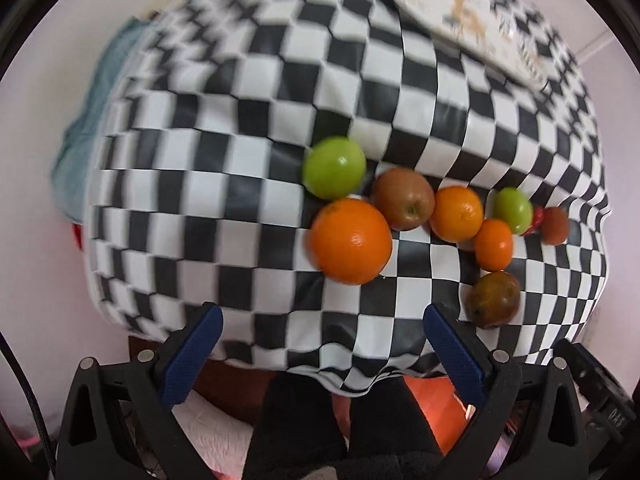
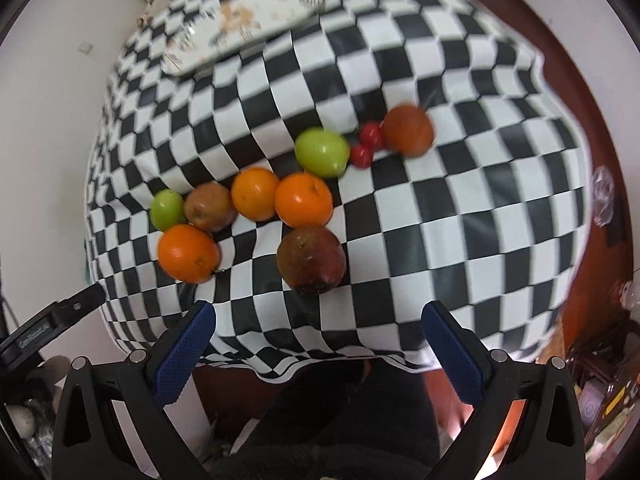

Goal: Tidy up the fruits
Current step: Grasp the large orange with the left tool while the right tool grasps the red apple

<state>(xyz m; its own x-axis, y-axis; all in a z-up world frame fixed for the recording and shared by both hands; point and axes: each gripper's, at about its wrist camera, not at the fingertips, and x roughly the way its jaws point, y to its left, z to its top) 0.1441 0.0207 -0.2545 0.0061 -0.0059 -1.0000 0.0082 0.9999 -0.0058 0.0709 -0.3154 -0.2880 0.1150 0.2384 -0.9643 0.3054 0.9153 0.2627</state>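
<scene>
Hovering grippers: left gripper (image 1: 322, 322) and right gripper (image 2: 318, 320) both gape wide, holding nothing.
Fruits: oranges (image 2: 303, 199), green apples (image 2: 322, 152), reddish apples (image 2: 311, 259) clustered mid-table on checkered cloth (image 2: 460, 220).
Tray (image 2: 240, 20): far edge.

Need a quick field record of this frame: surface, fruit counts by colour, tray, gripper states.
surface: checkered tablecloth over a table
oranges: three, e.g.
green fruits: two, e.g.
reddish-brown fruits: three, the nearest one
small red fruits: two, between a green and a brown fruit
layout: loose row across the cloth, many touching
tray: patterned tray at the far end, no fruit visible on it
left hand-held gripper: open, holding nothing
right hand-held gripper: open, holding nothing
</scene>
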